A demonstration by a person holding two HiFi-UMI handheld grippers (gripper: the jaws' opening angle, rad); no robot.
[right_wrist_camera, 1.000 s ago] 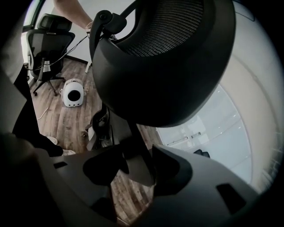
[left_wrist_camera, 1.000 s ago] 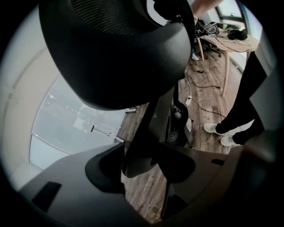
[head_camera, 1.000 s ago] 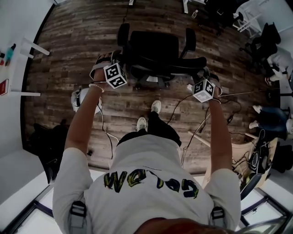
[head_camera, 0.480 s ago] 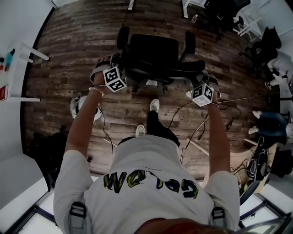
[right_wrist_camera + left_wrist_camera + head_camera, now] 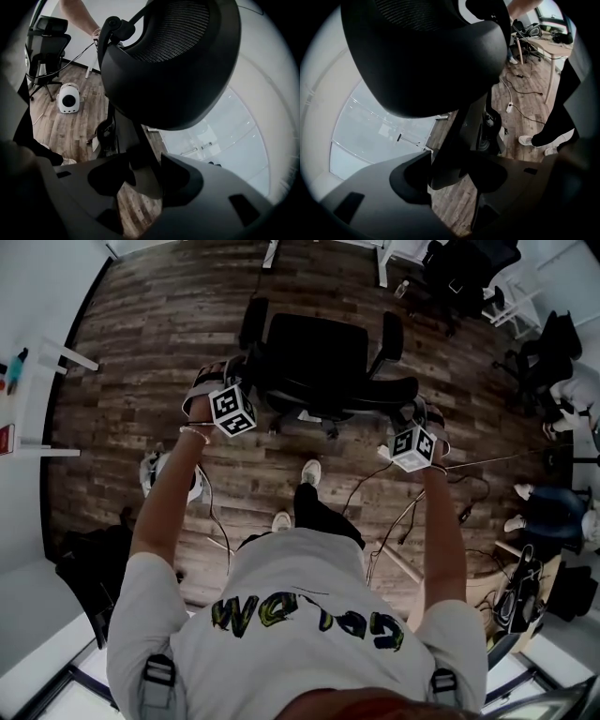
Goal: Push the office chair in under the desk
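The office chair [image 5: 319,343] stands on the wooden floor [image 5: 178,306] at the far centre of the head view. Its black seat faces away from the person and its curved back is turned toward them, with an armrest out to each side. It stands on open floor, and a pair of white table legs [image 5: 382,263] shows beyond it at the far edge. The left hand-held gripper [image 5: 450,171] is at the left end of the chair's back. A dark bar of the back frame runs between its two jaws and touches both, so it grips the chair, though the jaws have just been opening a little. The right hand-held gripper [image 5: 145,176] is closed in the same way on a frame bar at the right end of the back. In both gripper views the mesh upper part of the back looms large just above the jaws. Both of the person's arms reach forward, with a marker cube on each gripper facing up. Their light shoes [image 5: 310,471] stand on the floor just near of the chair. Cables [image 5: 370,479] trail across the boards to the right of the feet. A round white device [image 5: 69,98] sits on the floor to the left. More black chairs [image 5: 464,273] stand at the far right.
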